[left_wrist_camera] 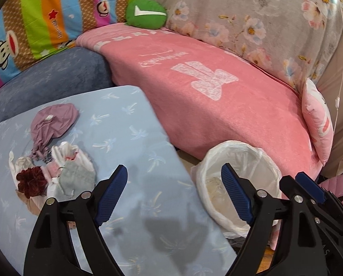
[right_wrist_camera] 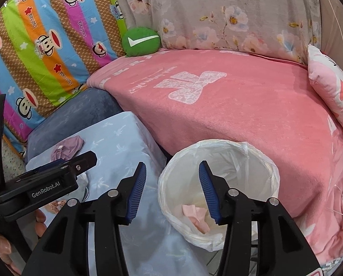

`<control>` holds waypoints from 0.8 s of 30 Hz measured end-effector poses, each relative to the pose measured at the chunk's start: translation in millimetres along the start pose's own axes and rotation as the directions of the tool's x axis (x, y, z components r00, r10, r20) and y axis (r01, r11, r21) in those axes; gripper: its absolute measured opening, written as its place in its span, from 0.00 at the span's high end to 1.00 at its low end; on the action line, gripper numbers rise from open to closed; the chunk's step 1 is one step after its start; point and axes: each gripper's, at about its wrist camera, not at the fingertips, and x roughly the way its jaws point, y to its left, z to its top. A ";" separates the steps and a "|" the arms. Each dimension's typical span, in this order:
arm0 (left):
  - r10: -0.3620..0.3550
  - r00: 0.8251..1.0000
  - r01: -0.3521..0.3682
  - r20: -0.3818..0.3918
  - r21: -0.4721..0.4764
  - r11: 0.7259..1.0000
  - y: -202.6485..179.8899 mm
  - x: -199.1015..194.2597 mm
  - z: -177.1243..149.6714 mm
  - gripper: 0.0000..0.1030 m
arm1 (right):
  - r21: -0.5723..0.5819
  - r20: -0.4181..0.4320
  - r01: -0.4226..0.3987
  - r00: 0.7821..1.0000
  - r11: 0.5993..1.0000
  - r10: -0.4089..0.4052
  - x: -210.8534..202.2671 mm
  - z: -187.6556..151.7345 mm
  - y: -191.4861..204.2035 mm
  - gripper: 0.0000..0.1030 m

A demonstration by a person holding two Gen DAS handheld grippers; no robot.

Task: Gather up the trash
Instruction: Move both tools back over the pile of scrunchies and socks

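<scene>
One crumpled pink scrap lies inside the round white plastic-lined bin, just below the right gripper. Both it and the left gripper gape empty; mixed cloth and paper litter sits left of the latter.

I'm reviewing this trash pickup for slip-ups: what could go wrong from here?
The bin liner sits loosely around the trash bin; a claw dipping in could snag it. In the pile on the blue cloth, trash lies mixed with a dark red scrunchie, so the open left claw might grab a keepsake.
</scene>
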 end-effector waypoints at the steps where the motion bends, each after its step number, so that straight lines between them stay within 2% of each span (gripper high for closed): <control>1: 0.009 1.000 -0.009 -0.001 -0.013 1.000 8.3 -0.5 -1.2 0.22 | -0.008 -0.005 -0.005 1.000 1.000 0.005 1.5 -1.5 5.4 0.54; 15: 0.118 0.993 -0.120 -0.025 -0.149 0.982 99.2 -11.0 -17.4 0.22 | -0.108 -0.068 -0.090 0.994 0.990 0.083 22.1 -17.3 84.3 0.53; 24: 0.194 0.979 -0.203 -0.062 -0.239 0.949 163.2 -15.9 -33.2 0.22 | -0.178 -0.144 -0.157 0.981 0.971 0.132 44.0 -43.2 142.9 0.53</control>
